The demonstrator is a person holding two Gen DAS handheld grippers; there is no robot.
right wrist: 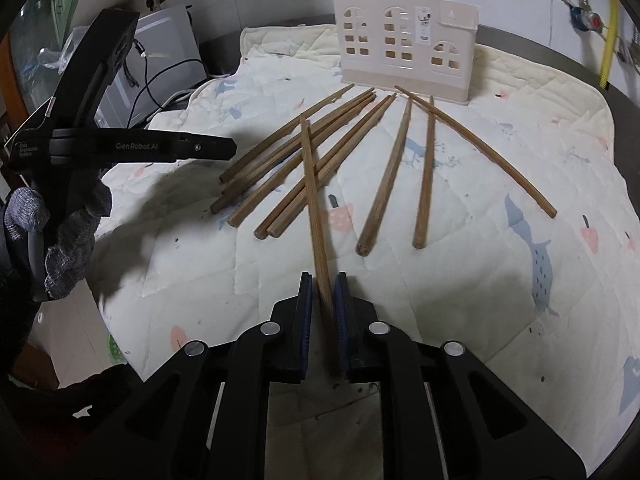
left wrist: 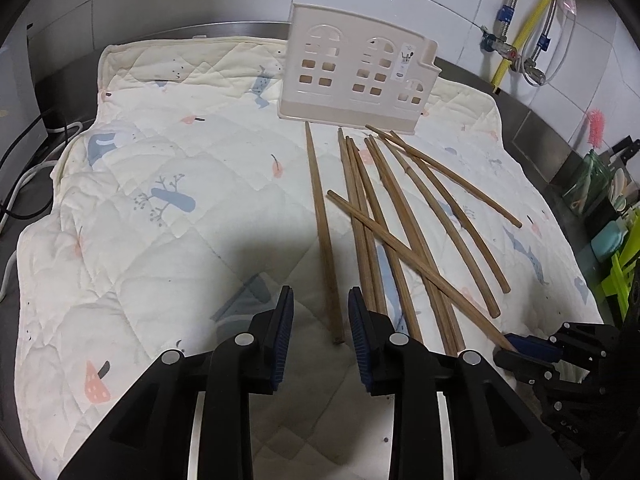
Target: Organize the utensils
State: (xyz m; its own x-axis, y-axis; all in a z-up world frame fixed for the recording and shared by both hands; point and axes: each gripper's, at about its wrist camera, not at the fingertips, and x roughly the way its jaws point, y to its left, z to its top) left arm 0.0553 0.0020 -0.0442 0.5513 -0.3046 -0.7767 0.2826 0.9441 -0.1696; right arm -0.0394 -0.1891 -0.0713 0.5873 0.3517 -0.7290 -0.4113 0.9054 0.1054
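Right gripper (right wrist: 324, 292) is clamped on one chopstick (right wrist: 314, 200); left gripper (left wrist: 320, 312) sits apart over another. The rest lie mid-quilt (left wrist: 160, 160) before the holder (left wrist: 356, 76). Light, stiff, slippery sticks, so grab the thick end.

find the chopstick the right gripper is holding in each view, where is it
Left wrist view: the held chopstick runs diagonally across the pile, from mid-picture down to the right gripper at the lower right edge.
Right wrist view: the same chopstick rises from between the closed pads at bottom centre, pointing up over the pile.
Shared landmark: the beige house-shaped holder stands behind the chopsticks in both.
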